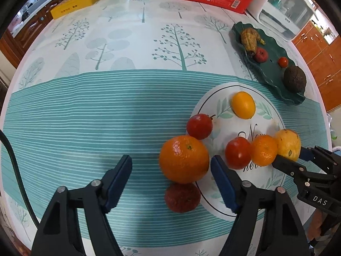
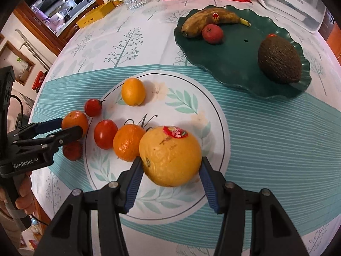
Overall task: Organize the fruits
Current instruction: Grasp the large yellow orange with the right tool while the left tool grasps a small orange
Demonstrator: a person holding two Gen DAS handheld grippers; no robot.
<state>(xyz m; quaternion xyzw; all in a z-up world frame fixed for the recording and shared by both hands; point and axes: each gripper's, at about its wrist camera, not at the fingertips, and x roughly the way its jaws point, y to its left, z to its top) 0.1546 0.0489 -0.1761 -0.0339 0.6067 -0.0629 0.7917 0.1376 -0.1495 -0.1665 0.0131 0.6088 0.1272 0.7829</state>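
Orange and red fruit lies loose on the tree-printed cloth of the bench (image 1: pixel 127 49), most of it on a printed white circle. A large yellow-orange citrus with a red sticker (image 2: pixel 170 156) sits between the blue pads of the right tongs (image 2: pixel 170 168), which stand part-open and press it on both sides. Touching its left side lies a mandarin (image 2: pixel 129 141), then a red tomato (image 2: pixel 105 134). The left tongs (image 1: pixel 171 166) stand open around nothing; the inner pad is just beside a big orange (image 1: pixel 184 159), and whether they touch I cannot tell. A dark red lychee-like fruit (image 1: pixel 182 197) touches that orange. Farther off, a green wavy plate (image 2: pixel 234 68) holds a browned banana (image 2: pixel 211 20), an avocado (image 2: pixel 279 58) and a small red fruit (image 2: pixel 212 33).
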